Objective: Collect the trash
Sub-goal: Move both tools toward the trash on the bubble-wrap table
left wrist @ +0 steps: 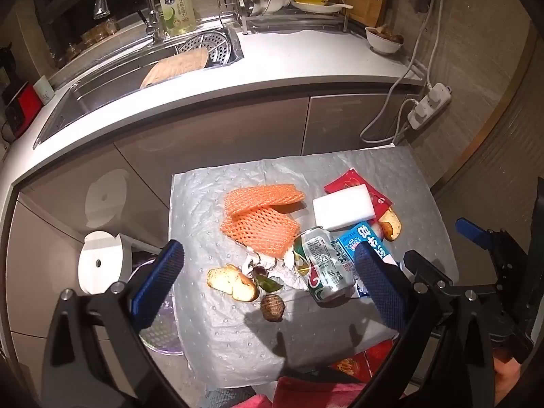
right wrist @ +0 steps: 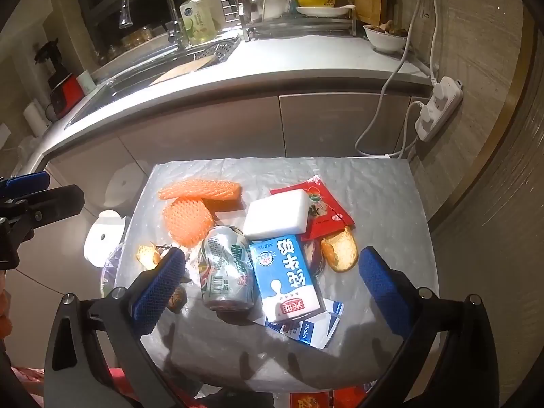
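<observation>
Trash lies on a small table covered with clear plastic (left wrist: 238,333) (right wrist: 374,190): two orange foam nets (left wrist: 261,210) (right wrist: 187,224), a white sponge block (left wrist: 343,209) (right wrist: 277,216), a red wrapper (left wrist: 350,180) (right wrist: 326,210), a crushed can (left wrist: 321,265) (right wrist: 226,268), a blue milk carton (left wrist: 353,241) (right wrist: 289,278), bread pieces (left wrist: 233,282) (right wrist: 341,250), a brown nut (left wrist: 272,307) and a sachet (right wrist: 306,331). My left gripper (left wrist: 268,292) is open above the near left items. My right gripper (right wrist: 268,285) is open, straddling the can and carton.
A kitchen counter (left wrist: 289,64) with a sink (left wrist: 136,78), dish rack (left wrist: 299,3) and bowl (left wrist: 384,39) runs behind the table. A power strip (left wrist: 430,103) with cables hangs at the right. A white round bin (left wrist: 102,261) and purple basket (left wrist: 159,333) stand left of the table.
</observation>
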The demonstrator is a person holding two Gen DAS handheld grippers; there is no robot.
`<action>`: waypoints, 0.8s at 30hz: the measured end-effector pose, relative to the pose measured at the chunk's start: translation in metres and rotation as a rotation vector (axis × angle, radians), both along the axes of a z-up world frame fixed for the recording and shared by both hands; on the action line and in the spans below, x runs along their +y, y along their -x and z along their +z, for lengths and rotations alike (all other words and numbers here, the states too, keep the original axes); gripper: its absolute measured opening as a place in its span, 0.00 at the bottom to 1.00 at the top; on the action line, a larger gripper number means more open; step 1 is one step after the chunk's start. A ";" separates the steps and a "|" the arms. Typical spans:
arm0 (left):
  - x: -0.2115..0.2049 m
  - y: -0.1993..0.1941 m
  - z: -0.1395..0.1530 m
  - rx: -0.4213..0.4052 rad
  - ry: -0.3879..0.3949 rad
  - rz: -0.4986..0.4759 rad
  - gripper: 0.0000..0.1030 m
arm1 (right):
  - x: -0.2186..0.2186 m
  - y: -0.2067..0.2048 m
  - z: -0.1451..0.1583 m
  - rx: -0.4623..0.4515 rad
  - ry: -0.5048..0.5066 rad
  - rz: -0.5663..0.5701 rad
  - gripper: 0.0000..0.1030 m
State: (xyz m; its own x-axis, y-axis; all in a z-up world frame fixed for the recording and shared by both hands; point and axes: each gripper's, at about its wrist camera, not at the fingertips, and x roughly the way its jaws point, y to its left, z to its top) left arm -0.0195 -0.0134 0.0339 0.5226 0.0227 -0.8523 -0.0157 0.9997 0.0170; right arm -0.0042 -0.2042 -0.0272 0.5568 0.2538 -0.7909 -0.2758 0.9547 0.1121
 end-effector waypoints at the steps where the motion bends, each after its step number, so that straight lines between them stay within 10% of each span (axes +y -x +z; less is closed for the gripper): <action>1: 0.000 0.002 0.003 -0.011 0.000 0.000 0.93 | 0.001 0.001 0.004 -0.010 0.001 0.004 0.98; 24: 0.028 0.067 0.077 -0.196 0.042 -0.077 0.93 | 0.044 0.082 0.096 -0.207 0.124 -0.045 0.98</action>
State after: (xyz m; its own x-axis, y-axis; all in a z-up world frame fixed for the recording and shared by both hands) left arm -0.0866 0.0145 0.1107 0.6773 -0.0571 -0.7335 0.0615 0.9979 -0.0210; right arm -0.0865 -0.1598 0.0686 0.7188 0.1336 -0.6823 -0.2379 0.9694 -0.0609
